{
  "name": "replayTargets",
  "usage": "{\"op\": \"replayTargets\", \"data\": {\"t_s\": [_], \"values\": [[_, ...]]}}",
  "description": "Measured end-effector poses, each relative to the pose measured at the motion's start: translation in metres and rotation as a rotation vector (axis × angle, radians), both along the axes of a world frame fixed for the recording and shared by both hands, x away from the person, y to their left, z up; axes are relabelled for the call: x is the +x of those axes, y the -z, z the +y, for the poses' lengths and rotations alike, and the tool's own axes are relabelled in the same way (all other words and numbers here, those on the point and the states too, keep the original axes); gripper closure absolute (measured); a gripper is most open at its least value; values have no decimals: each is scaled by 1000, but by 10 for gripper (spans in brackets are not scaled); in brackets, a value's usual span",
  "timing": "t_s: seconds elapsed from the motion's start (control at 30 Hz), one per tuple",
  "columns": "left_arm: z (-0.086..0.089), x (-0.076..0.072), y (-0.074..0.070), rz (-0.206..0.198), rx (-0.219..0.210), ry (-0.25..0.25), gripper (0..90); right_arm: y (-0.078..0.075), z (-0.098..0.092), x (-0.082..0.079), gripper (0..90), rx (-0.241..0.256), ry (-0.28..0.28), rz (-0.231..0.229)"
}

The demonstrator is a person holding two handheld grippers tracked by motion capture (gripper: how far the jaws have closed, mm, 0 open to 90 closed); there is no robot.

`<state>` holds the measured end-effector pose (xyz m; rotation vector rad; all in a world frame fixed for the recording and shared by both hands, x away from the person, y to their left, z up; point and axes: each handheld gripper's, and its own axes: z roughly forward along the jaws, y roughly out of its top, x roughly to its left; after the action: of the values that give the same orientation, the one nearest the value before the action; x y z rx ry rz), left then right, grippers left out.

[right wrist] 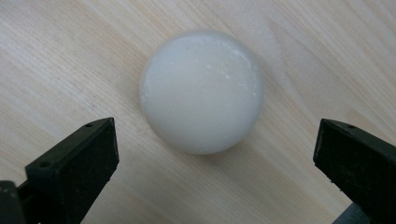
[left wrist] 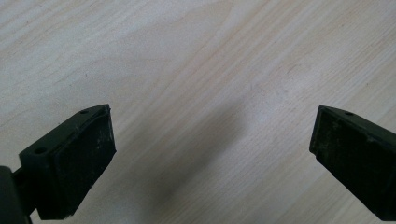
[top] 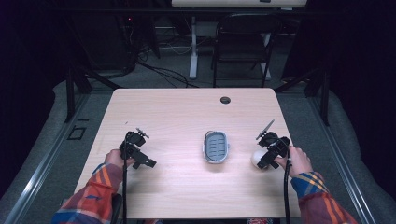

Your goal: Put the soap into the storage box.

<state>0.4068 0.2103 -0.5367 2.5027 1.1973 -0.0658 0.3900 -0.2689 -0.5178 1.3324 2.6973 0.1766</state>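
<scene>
High view first: I've got a pale wooden table (top: 177, 112), a small grey tray (top: 216, 146) with a ribbed blue-grey insert near the middle, and a white ball (top: 257, 157) just to the right of it, sitting on the bare wood. My right gripper (top: 267, 156) hangs right over that ball. In the right gripper view the ball (right wrist: 201, 91) lies ahead of the jaws and between their lines, jaws spread wide, nothing touching it yet. My left gripper (top: 140, 156) rests well off to the left, and its own view shows jaws wide apart over bare wood, holding nothing.

Now, the ball: smooth, slightly glossy, faintly translucent. I'd guess it's light and fairly firm, though I can't tell how soft. Round and slick means it could roll or squirt out of a pinch. I'd take it across its widest girth, pads square on opposite sides, and close gently.
</scene>
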Motion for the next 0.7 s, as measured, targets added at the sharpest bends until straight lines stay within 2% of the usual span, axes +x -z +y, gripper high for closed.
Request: {"op": "replayTargets", "data": {"t_s": [0.03,0.1,0.3,0.33,0.37,0.4,0.43,0.47,0.5,0.53,0.63,0.67,0.7], "values": [[0,0,0,1,-1,1,0,1,1,1,0,5,-3,-3],[0,0,0,1,1,1,0,2,3,5,0,-15,-19,33],[0,0,0,2,-3,0,0,6,10,12,0,-33,-38,33],[0,0,0,3,-2,1,1,9,13,12,0,-2,-11,22],[0,0,0,3,-2,1,0,9,13,12,0,-2,-11,22],[0,1,0,4,-2,1,0,18,16,10,0,69,44,-42],[0,1,0,4,-5,1,0,18,16,10,0,69,44,-42],[0,1,1,5,-7,-2,0,9,15,17,0,-37,-48,45],[0,1,1,6,-10,-2,0,11,16,17,0,-13,-26,43],[-1,1,1,6,-10,-2,0,10,16,19,0,-41,-49,53],[-1,1,1,4,-8,3,0,13,19,22,0,-38,-41,62],[-1,1,1,7,-11,0,0,19,21,20,0,5,0,34],[-1,1,1,7,-11,0,0,19,21,20,0,5,0,34]]}}
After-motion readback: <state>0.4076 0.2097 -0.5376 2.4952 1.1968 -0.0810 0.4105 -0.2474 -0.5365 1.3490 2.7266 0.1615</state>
